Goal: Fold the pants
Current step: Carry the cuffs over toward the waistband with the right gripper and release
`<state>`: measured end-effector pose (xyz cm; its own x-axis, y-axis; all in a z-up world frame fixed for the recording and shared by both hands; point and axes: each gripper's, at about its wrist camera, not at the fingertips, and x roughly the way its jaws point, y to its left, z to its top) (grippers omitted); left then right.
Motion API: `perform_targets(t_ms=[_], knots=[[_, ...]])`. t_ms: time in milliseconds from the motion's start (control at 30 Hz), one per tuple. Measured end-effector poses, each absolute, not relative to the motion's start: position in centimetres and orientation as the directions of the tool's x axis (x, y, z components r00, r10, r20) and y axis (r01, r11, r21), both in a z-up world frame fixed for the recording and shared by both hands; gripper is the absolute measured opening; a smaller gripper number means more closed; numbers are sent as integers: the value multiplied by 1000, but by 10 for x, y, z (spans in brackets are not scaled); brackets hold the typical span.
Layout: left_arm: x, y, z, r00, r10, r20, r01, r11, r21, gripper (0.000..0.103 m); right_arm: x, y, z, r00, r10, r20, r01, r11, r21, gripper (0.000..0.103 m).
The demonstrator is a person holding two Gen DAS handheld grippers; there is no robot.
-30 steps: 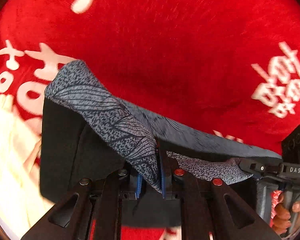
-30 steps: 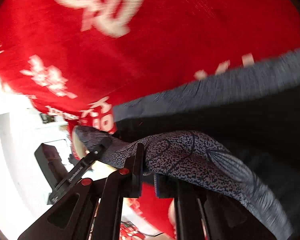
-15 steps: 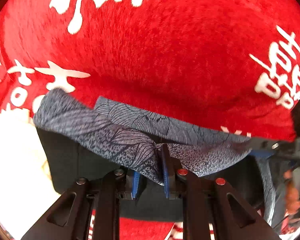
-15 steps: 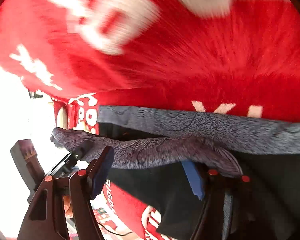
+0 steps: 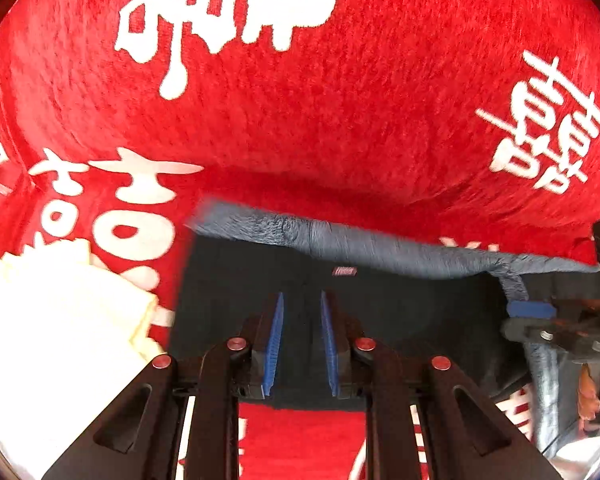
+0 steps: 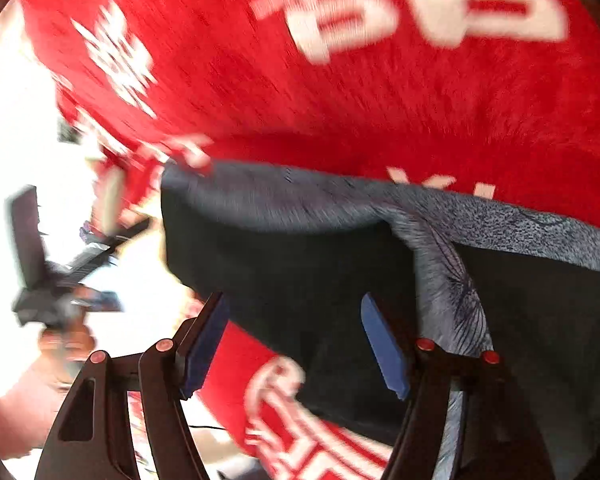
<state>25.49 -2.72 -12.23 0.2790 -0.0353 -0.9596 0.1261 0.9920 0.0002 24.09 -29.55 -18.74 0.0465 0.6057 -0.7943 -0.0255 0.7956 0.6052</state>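
The pants [image 5: 340, 312] lie folded on the red cloth [image 5: 340, 120] with white characters that covers the table, a dark block of fabric with a grey patterned band [image 5: 380, 246] running along its far edge. In the right wrist view the same band [image 6: 300, 196] crosses the top of the dark fabric, and a loose grey patterned strip [image 6: 448, 292] hangs down over it beside the right fingers.

Half a second ago the left tongs were pinched on a fold of that grey patterned fabric and held it raised; a second ago the right tongs were clamped on it too. Now the left tongs [image 5: 300, 340] stand with their blue pads [image 5: 274, 340] apart and nothing between them, over the dark fabric. The right tongs [image 6: 296, 344] are spread wide, also empty, with the pants below them. The fabric that was lifted has dropped flat.

This suggests that a fold has just been laid down and let go. Whether another fold is needed cannot be told from these views, though the hanging strip near the right tongs looks as if it may want tucking or smoothing.

A pale yellow cloth [image 5: 60, 300] lies on the table just beside the near left corner of the pants. The right view is blurred by motion.
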Motion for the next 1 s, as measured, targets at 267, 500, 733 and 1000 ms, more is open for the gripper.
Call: perform_targets(t_ms=[267, 500, 733, 1000], knots=[[269, -34, -212, 180, 111, -977, 61, 990, 123, 21, 243, -286, -204, 68, 305, -950, -90, 950, 299, 44], [245, -63, -192, 215, 148, -965, 68, 984, 166, 21, 214, -315, -172, 138, 422, -896, -92, 906, 413, 78], [206, -107, -161, 210, 75, -975, 114, 988, 101, 21, 142, -341, -133, 196, 383, -903, -27, 922, 385, 80], [151, -151, -146, 196, -88, -977, 243, 969, -38, 64, 41, -379, -123, 251, 309, -918, 240, 898, 368, 81]])
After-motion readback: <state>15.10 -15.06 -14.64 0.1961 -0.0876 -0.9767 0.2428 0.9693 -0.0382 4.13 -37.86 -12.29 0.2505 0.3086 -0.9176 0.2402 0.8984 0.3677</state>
